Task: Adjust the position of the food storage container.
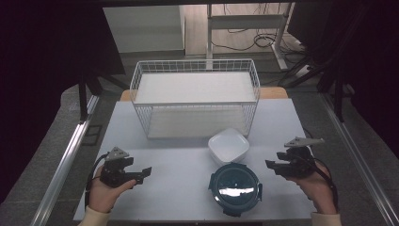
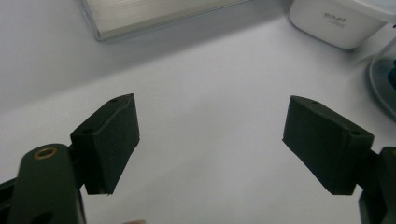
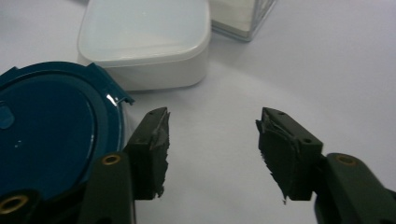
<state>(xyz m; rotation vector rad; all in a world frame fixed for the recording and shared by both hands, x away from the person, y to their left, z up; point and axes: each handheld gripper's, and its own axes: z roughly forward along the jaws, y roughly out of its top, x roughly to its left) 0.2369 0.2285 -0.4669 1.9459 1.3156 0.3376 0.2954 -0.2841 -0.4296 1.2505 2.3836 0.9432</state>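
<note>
A round dark blue lidded container [image 1: 235, 187] sits near the table's front edge, right of centre. Just behind it stands a white square bowl [image 1: 228, 145]. My left gripper [image 1: 144, 175] rests at the front left, open and empty, jaws pointing right toward the container. My right gripper [image 1: 272, 165] is open at the right, jaws pointing left, a short way from the container's right side. In the right gripper view the blue lid [image 3: 44, 130] lies left of the open gripper [image 3: 212, 149], with the white bowl [image 3: 144, 42] beyond. The left gripper view has its open gripper [image 2: 212, 149] over bare table.
A white wire basket [image 1: 195, 101] with a shelf stands at the back middle of the white table [image 1: 174, 188]. Metal rails run along both sides of the table. The bowl [image 2: 338, 21] and the basket's base [image 2: 154, 14] appear at the top of the left gripper view.
</note>
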